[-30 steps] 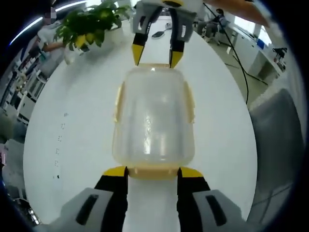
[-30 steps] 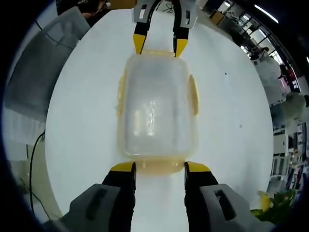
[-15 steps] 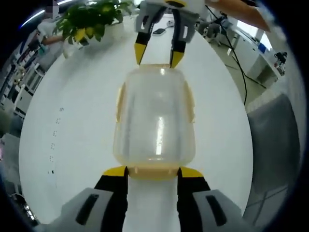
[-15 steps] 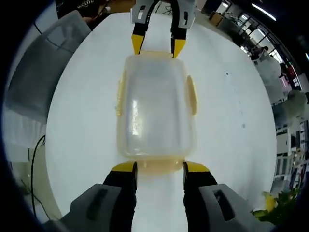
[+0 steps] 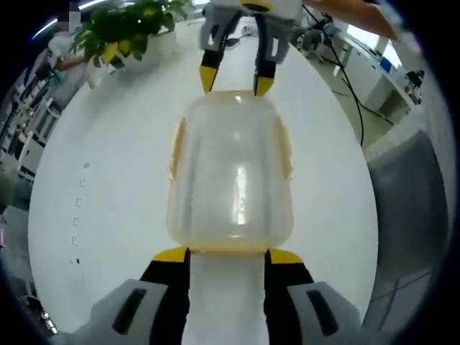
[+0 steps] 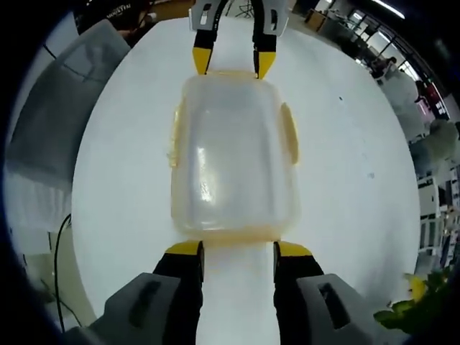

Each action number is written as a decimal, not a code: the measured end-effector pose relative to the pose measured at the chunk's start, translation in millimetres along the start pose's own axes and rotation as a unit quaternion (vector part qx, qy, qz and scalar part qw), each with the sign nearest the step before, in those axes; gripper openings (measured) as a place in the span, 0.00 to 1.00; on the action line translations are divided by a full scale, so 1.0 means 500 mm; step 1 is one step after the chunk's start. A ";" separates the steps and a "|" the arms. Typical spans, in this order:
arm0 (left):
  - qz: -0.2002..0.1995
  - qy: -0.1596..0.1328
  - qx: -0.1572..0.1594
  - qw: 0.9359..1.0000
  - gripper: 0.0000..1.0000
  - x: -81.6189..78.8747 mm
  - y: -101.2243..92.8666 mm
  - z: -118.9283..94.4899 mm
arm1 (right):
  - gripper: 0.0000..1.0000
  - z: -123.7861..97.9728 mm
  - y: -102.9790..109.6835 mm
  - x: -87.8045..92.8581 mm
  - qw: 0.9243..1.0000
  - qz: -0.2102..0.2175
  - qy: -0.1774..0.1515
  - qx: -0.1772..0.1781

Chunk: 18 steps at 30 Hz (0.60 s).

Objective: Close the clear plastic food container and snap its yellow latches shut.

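On the white surface (image 5: 108, 180) sits the clear container (image 5: 230, 176), lid already on. Left gripper (image 5: 227, 254) and right gripper (image 6: 238, 248), fingers apart, bracket opposite ends; yellow latches (image 6: 290, 140) seemingly remain unsnapped.

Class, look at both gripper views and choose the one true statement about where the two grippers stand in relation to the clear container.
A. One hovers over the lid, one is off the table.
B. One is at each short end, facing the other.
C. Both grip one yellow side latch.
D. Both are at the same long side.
B: in the left gripper view the left gripper sits at the near short end of the clear container while the right gripper sits at the far end; the right gripper view mirrors this.
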<state>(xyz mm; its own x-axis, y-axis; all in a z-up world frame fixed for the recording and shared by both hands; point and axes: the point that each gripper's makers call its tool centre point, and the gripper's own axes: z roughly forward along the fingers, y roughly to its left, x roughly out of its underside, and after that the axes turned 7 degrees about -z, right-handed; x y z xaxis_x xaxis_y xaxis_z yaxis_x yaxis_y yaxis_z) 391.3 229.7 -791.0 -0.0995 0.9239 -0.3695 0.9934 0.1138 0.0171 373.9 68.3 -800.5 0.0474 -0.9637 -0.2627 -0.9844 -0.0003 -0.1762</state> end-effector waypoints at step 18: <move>-0.185 -0.020 -0.017 0.982 0.32 0.089 0.010 -0.035 | 0.32 -0.001 0.016 0.097 0.987 0.157 0.016 0.013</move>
<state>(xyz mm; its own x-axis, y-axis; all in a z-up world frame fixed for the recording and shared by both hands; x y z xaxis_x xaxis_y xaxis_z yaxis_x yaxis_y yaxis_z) 390.7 277.7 -791.3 -0.4502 0.8021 -0.3923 0.8872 0.4515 -0.0949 368.4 21.4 -814.0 -0.2653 -0.9234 -0.2775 -0.9450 0.3061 -0.1150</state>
